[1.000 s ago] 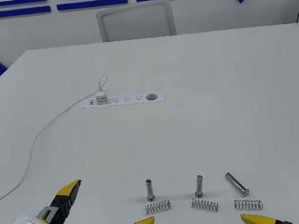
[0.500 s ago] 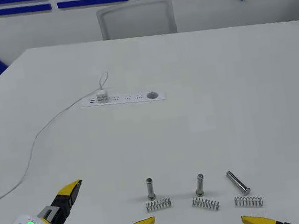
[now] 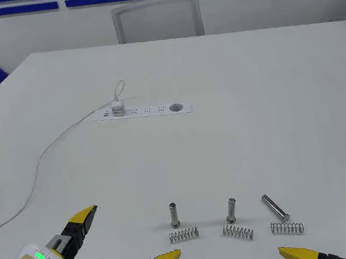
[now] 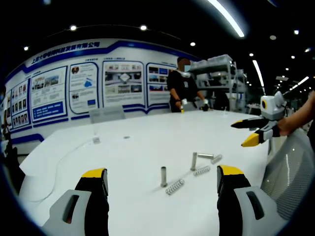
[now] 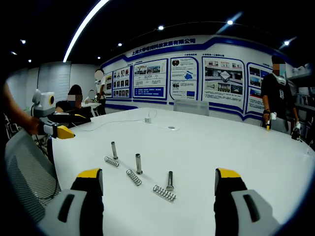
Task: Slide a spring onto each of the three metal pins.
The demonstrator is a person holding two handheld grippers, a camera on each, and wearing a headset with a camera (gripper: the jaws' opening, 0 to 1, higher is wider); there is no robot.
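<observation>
Three metal pins sit near the table's front edge. The left pin (image 3: 173,214) and middle pin (image 3: 231,210) stand upright, while the right pin (image 3: 274,208) lies flat. A loose spring lies in front of each: left spring (image 3: 183,235), middle spring (image 3: 237,232), right spring (image 3: 287,228). My left gripper (image 3: 124,240) is open, just left of the row and holding nothing. My right gripper (image 3: 334,225) is open at the right, also holding nothing. In the left gripper view the nearest pin (image 4: 163,176) and spring (image 4: 174,186) lie between my yellow-tipped fingers (image 4: 93,173). The right gripper view shows the lying pin (image 5: 170,180) nearest.
A white power strip (image 3: 143,112) with a plugged-in adapter (image 3: 116,109) lies mid-table, and its cable (image 3: 36,182) trails off to the left. A grey chair (image 3: 156,19) stands at the far edge. A person (image 4: 183,88) stands beyond the white table (image 3: 271,120).
</observation>
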